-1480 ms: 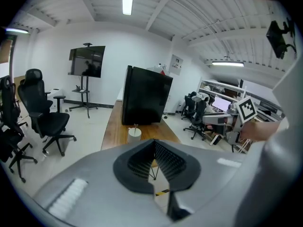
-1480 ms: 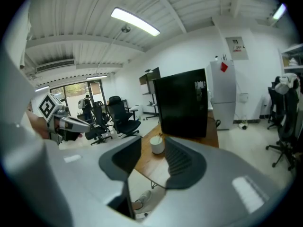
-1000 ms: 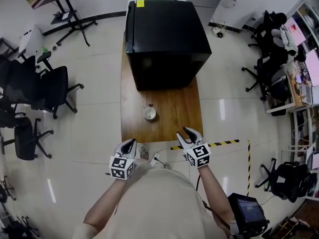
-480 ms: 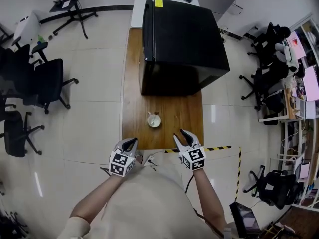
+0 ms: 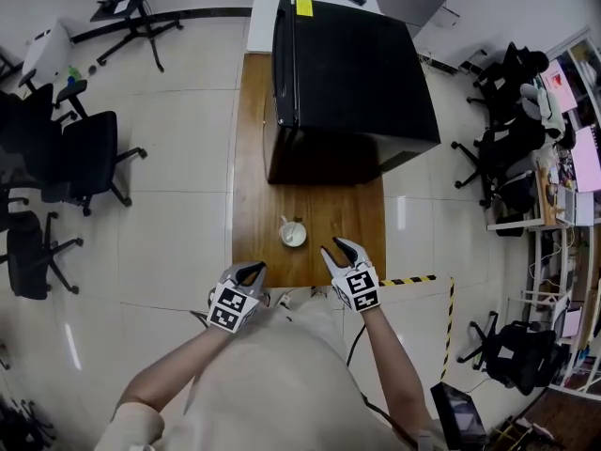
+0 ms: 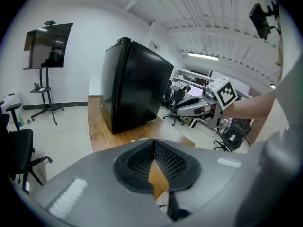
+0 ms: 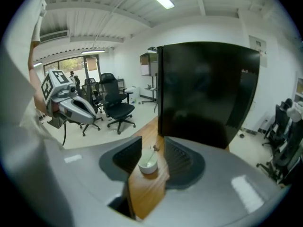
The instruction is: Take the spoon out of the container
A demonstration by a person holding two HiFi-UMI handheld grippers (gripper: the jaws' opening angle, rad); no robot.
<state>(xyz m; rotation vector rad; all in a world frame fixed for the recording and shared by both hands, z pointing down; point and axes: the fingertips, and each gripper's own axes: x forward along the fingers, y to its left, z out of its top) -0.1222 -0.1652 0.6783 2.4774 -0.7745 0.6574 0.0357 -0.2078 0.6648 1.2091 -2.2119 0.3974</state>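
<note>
Wood table [image 5: 319, 205] bore a black box [image 5: 352, 73] above pale floor [image 5: 178, 205], chairs [image 5: 84, 153] off left; my right tongs [image 5: 335, 245] gaped near the bowl [image 5: 294, 235], my left tongs [image 5: 254, 268] closed, empty.

Glossy, perhaps tiled floor [image 5: 178, 205]; office chairs [image 5: 84, 153]

The spoon [image 7: 151, 154] hides its bowl inside the container [image 7: 147, 163]. In the head view it is too small to tell.

Spoon [image 7: 152, 154] in small white container [image 7: 147, 165]
</note>
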